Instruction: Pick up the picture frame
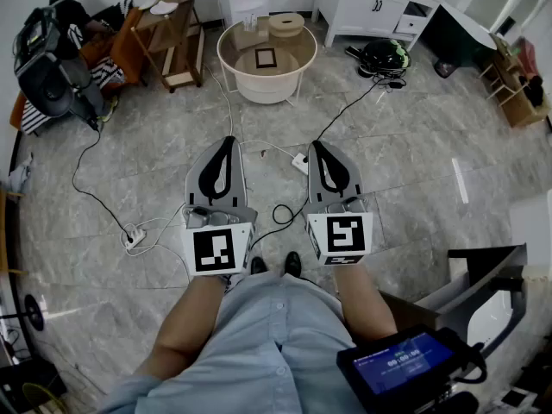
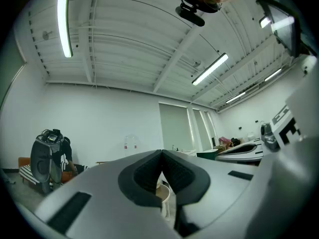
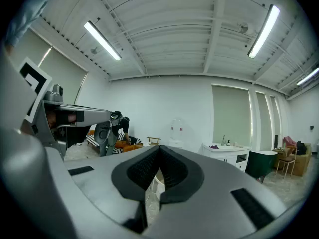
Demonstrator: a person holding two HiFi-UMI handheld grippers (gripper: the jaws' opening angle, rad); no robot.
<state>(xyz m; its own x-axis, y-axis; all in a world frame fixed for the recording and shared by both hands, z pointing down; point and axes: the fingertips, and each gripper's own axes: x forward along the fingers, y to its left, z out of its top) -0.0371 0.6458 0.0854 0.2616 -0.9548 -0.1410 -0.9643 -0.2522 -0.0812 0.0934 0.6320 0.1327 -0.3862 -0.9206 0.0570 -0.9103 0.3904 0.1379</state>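
A small black picture frame [image 1: 266,58] lies on the round glass-topped table [image 1: 233,59] far ahead of me in the head view. Beside it on the table sits a round wooden box [image 1: 286,24]. My left gripper [image 1: 226,141] and right gripper [image 1: 321,147] are held side by side above the floor, well short of the table, both pointing roughly level. Each is shut, pads together, with nothing between them. In the left gripper view the left gripper [image 2: 161,154] shows closed tips, and in the right gripper view the right gripper [image 3: 160,151] does too; the white table base peeks below both.
Cables and a power strip [image 1: 134,238] trail across the tiled floor between me and the table. A wooden shelf unit [image 1: 172,33] stands at the back left, a white cabinet [image 1: 375,11] at the back right. A camera rig [image 1: 52,67] stands at the left. A screen device [image 1: 401,365] sits at my lower right.
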